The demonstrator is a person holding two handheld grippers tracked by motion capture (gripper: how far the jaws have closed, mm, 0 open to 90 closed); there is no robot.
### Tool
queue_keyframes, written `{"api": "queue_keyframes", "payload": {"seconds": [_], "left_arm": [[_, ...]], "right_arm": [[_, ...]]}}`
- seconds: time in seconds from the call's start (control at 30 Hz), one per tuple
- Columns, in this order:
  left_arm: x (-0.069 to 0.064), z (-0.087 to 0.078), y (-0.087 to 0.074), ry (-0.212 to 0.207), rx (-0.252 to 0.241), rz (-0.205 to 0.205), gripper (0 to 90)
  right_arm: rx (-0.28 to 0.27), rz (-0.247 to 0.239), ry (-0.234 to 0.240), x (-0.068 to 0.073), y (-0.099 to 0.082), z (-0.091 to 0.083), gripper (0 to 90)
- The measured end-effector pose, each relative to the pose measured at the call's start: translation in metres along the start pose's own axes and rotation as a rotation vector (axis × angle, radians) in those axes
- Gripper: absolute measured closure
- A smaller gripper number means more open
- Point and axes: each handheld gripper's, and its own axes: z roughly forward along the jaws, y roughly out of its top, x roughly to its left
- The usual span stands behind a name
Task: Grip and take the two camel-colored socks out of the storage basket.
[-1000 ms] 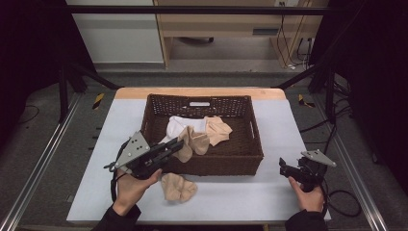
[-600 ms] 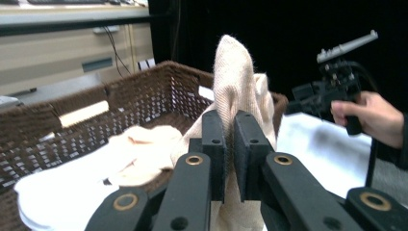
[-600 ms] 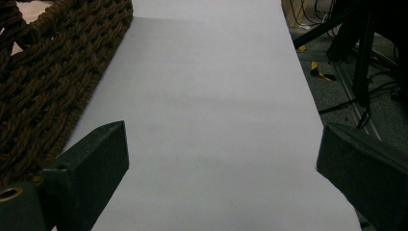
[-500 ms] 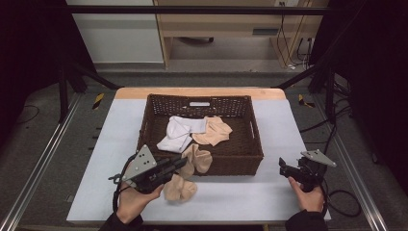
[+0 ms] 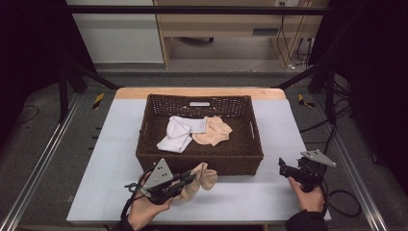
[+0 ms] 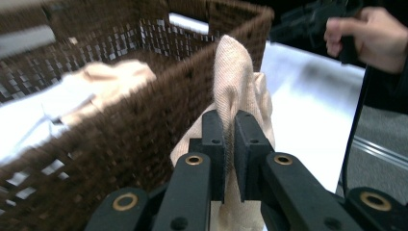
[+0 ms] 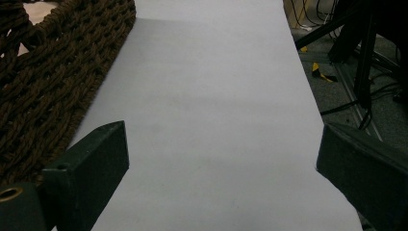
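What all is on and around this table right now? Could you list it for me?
Basket: one, dark brown wicker, middle of the table.
White cloth: one, white, inside the basket at its left.
Beige cloth in basket: one, beige, inside the basket, beside the white one.
Held beige cloth: one, beige, outside the basket's front wall, pinched in the left gripper.
Table: one, pale grey top with a wooden far edge.
Desk: one, light wood, on the floor behind the table.
Left gripper: one, black, front left, jaws shut on the held beige cloth.
Right gripper: one, black, front right, jaws wide open with nothing between them.
Hands: two, one on each gripper.
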Motion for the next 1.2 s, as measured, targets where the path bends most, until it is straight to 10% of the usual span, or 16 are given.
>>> {"api": "queue_keyframes", "payload": {"seconds": [0.43,0.8,1.2], "left_arm": [[0.006,0.034,-0.032,0.002,0.162,-0.005,81.0],[0.013,0.027,-0.03,0.052,0.094,-0.023,54.1],[0.027,-0.002,-0.037,0.14,0.065,-0.053,45.1]], "right_arm": [[0.003,-0.012,-0.001,0.0,0.0,0.001,4.6],[0.002,-0.003,-0.002,0.0,0.0,0.0,4.6],[-0.006,0.001,-0.005,-0.001,0.0,-0.001,4.5]]}}
